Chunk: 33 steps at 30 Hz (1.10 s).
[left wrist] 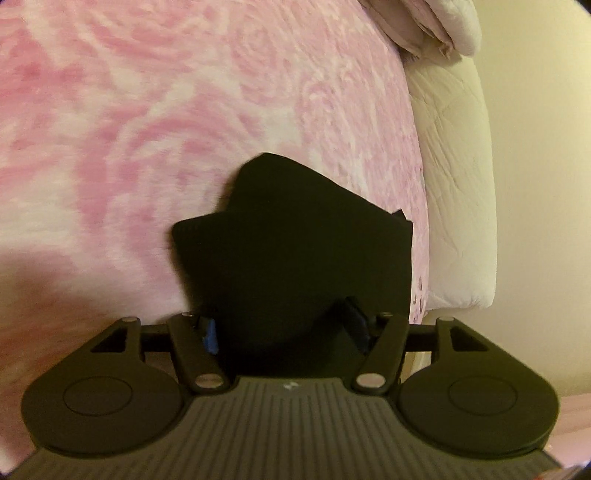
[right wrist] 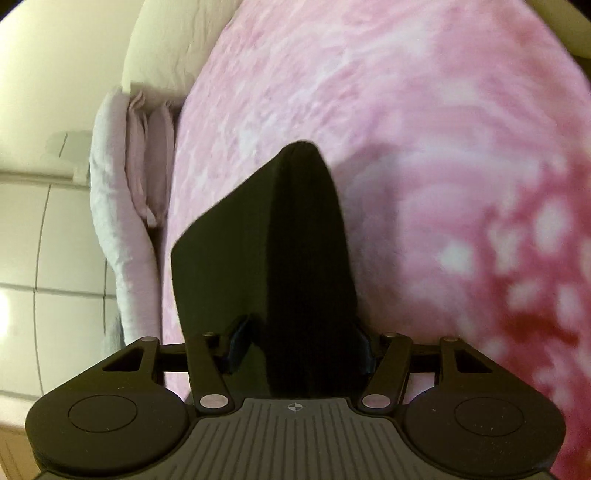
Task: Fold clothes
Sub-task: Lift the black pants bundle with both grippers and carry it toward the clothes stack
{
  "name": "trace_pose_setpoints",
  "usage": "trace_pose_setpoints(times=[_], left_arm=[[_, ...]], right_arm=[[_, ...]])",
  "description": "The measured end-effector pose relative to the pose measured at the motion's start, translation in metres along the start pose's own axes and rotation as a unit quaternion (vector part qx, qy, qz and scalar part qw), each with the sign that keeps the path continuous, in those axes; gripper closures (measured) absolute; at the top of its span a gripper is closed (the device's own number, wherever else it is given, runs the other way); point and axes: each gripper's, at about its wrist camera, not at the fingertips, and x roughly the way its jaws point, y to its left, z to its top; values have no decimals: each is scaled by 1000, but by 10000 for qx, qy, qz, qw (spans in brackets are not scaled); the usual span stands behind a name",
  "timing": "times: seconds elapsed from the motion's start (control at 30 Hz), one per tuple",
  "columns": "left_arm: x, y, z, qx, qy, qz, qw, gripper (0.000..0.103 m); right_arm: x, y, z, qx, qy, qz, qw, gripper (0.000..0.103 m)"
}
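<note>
A black garment (left wrist: 291, 243) hangs folded over between my two grippers, above a pink and white patterned bedspread (left wrist: 184, 110). My left gripper (left wrist: 284, 325) is shut on one edge of it; the cloth fills the gap between the blue-padded fingers. In the right wrist view the same black garment (right wrist: 266, 251) rises as a folded peak from my right gripper (right wrist: 299, 347), which is shut on it too. The fingertips of both grippers are mostly hidden by the cloth.
The pink bedspread (right wrist: 406, 129) covers the bed. A white quilted mattress edge (left wrist: 454, 184) and pale pillows (left wrist: 436, 26) lie at the bed's side. Pale folded bedding (right wrist: 122, 184) and a cream wall (right wrist: 55, 74) show in the right wrist view.
</note>
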Motion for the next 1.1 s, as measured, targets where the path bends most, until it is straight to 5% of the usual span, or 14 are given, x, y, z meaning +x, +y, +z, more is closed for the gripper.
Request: trace_pose_setpoints(times=[0.07, 0.13, 0.37, 0.53, 0.73, 0.9, 1.0, 1.1], left_arm=[[3, -1, -1, -19, -25, -25, 10000, 54], [2, 2, -1, -71, -13, -168, 9998, 75], [-28, -19, -15, 281, -265, -513, 9979, 84], [-84, -24, -38, 280, -439, -804, 9954, 85], [-217, -18, -96, 296, -821, -922, 9919, 85], [-360, -11, -165, -56, -1578, -764, 9845, 85], [-446, 2, -207, -412, -2218, -676, 9719, 85], [-511, 13, -248, -652, -3022, -632, 9489, 85]], right_arm=[[7, -2, 0, 16, 5, 32, 10000, 67], [12, -7, 1, 137, -8, 88, 9999, 74], [-2, 20, -15, -374, -121, 58, 9992, 82], [-35, 48, -45, -639, -77, 230, 9977, 82], [-92, 82, -114, -753, 149, 446, 9961, 82], [-138, 141, -198, -976, 712, 626, 9907, 82], [-148, 183, -244, -1274, 1406, 780, 9787, 82], [-147, 225, -286, -1657, 2139, 941, 9581, 82]])
